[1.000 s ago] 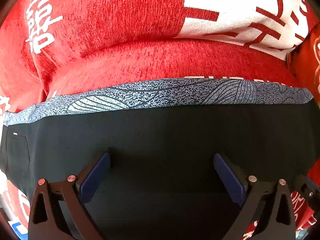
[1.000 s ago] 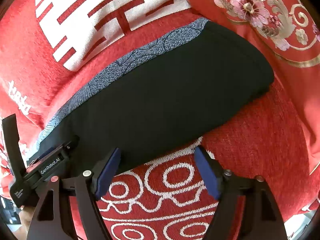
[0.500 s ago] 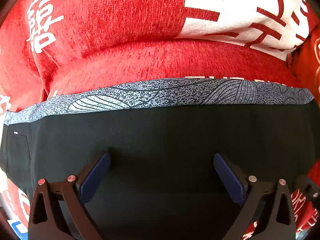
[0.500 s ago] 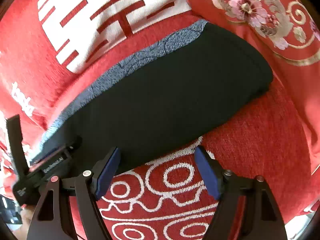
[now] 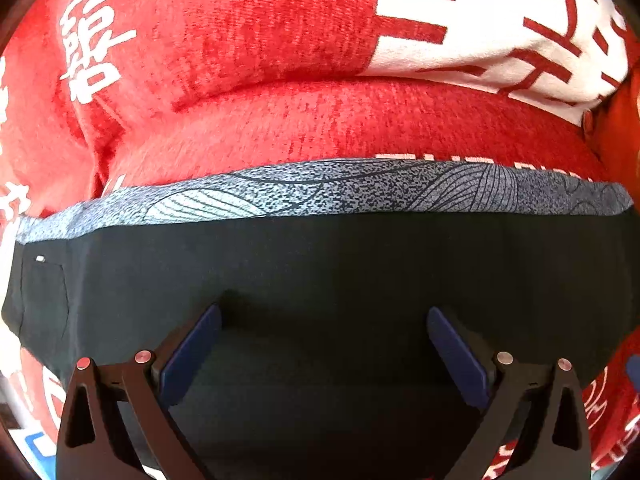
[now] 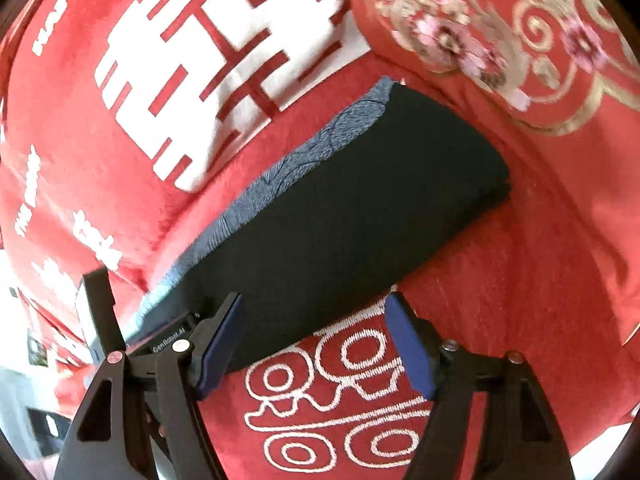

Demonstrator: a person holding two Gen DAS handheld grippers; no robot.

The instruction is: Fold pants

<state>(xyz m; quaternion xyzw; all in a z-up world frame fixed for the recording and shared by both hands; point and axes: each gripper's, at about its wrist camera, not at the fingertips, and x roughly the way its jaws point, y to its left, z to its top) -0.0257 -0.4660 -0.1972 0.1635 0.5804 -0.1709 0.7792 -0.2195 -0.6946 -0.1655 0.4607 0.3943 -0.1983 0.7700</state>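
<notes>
Nearest the left wrist camera, the left claw [image 5: 323,322] stands spread wide, its two blue pads [image 5: 192,354] well apart and nothing pinched between them; both pads lie over the black cloth of the pants [image 5: 340,264], though whether they press on it or hang just above cannot be told. The right claw [image 6: 314,344] is likewise spread wide and holds nothing: its left pad [image 6: 218,346] lies over the near edge of the pants [image 6: 340,216], while its right pad [image 6: 410,352] is over the red cover [image 6: 500,280] with its white looping pattern, just beside that edge. The left claw's black body shows at the lower left of the right view, at the near end of the pants. The pants lie folded into a long, flat, dark bundle on the red cover, with a grey patterned band [image 5: 360,192] running along the far edge. Beyond that band the red cover [image 5: 280,120] rises in a soft swell, printed with large white characters [image 5: 500,40]. At the far right, a red cushion with gold and pink flowers [image 6: 500,40] sits just past the end of the bundle.
</notes>
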